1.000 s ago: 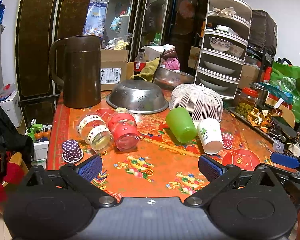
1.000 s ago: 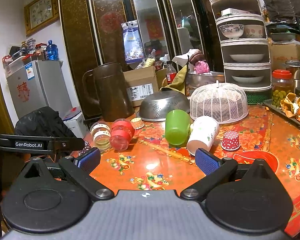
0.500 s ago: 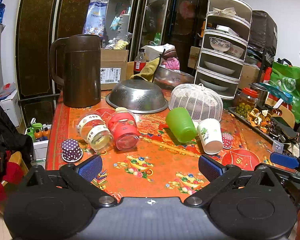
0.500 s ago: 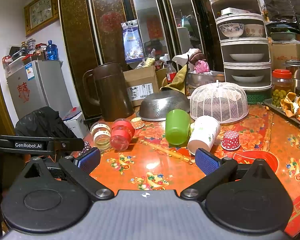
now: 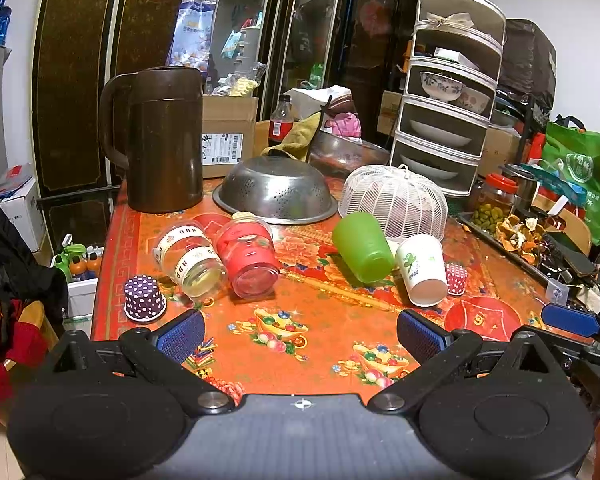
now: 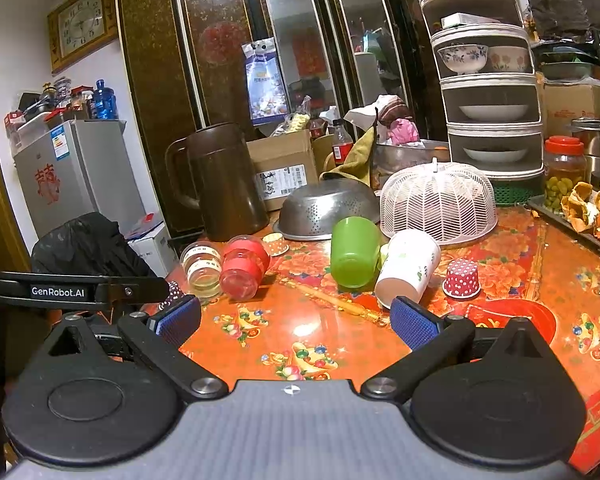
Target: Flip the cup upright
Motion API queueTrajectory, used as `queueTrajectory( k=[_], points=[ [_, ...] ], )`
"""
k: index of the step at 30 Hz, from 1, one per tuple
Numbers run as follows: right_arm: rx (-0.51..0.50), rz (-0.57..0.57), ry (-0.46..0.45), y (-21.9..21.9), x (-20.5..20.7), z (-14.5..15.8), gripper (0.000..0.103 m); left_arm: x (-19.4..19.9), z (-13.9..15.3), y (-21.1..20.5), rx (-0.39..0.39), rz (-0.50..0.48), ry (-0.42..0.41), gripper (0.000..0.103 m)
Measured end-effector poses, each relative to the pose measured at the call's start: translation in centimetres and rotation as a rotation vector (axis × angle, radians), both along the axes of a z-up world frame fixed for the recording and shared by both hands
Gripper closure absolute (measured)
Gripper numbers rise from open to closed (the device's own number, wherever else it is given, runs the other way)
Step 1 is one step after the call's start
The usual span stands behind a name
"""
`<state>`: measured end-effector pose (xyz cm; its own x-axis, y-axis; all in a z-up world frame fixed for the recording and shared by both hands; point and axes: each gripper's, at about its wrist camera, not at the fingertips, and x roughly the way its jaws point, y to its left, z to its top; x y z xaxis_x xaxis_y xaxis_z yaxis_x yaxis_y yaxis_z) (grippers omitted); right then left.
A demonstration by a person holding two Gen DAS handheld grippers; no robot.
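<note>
1. While I hold both rigs back from the clutter, my left tool [image 5: 300, 330] has its blue pads spread wide with nothing between them, low over the near edge of the desk [image 5: 320, 320].
2. My right tool [image 6: 296, 316] is spread just as wide and carries nothing; its blue tip also shows at the right edge of the left view.
3. The green cup [image 5: 363, 248] lies on its side near the middle of the desk, base toward me in the left view, in front of the white mesh food cover [image 5: 394, 200].
4. A white paper cup [image 5: 422, 270] with a green leaf print lies on its side touching the green cup's right; I cannot read its small lettering.
5. Just right of it a red polka-dot paper cup [image 6: 462, 278] stands mouth down.
6. To the left lie two jars on their sides, touching: a red-tinted jar [image 5: 248, 258] and a clear jar [image 5: 190, 258] banded with tape reading roughly "HBD".
7. A purple polka-dot cup [image 5: 144, 298] stands inverted near the desk's left edge.
8. Behind are a brown jug [image 5: 164, 140], an upturned steel colander [image 5: 276, 190] and a cardboard box [image 5: 228, 142] with a barcode shipping label, unreadable.
9. In the right view, the left rig's arm [image 6: 80, 291] reads "GenRobot.AI".
</note>
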<state>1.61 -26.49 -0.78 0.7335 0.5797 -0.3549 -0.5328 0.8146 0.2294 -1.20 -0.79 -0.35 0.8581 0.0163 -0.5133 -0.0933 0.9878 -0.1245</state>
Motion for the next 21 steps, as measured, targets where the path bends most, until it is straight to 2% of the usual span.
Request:
queueTrajectory(
  k=[21],
  points=[
    [0.001,0.003,0.008,0.01,-0.04,0.12,0.001,0.39,-0.10,0.35,-0.007,0.010,0.009,0.000]
  ],
)
